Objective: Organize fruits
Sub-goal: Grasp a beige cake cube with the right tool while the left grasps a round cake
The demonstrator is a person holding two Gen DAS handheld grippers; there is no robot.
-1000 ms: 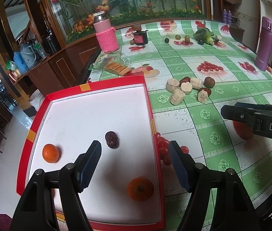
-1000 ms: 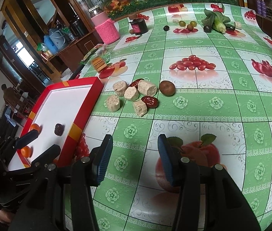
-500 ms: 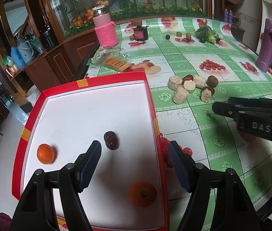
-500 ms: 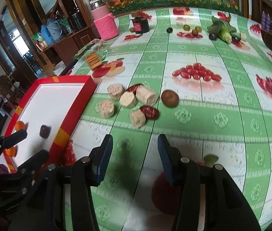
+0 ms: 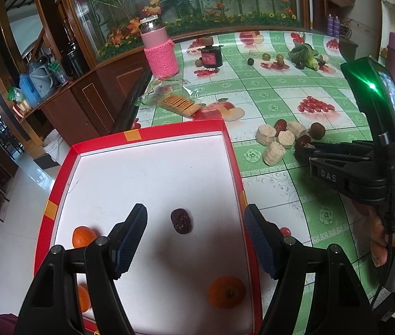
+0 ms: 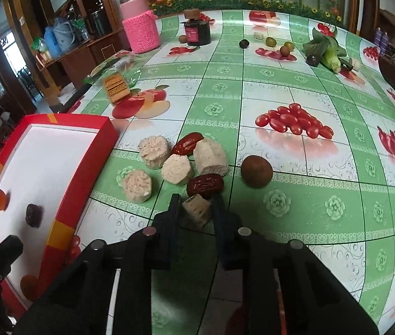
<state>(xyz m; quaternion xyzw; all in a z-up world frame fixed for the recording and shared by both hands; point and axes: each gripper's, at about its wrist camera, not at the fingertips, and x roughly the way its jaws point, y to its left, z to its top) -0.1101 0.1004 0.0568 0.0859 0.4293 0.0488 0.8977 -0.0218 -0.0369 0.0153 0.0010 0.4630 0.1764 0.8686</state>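
Where right tool [image 6: 196,209] closes, pale chunk [image 6: 197,209] between its fingers.

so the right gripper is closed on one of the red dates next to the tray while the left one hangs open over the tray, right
Not quite. The right wrist view shows the right gripper closed on a pale beige chunk, not a red date, which lies just beyond its fingertips. The left gripper does hang open over the tray.

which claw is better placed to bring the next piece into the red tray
Right. The right claw is closed around a pale chunk beside the pile; the left claw hangs open, empty, over the red tray.
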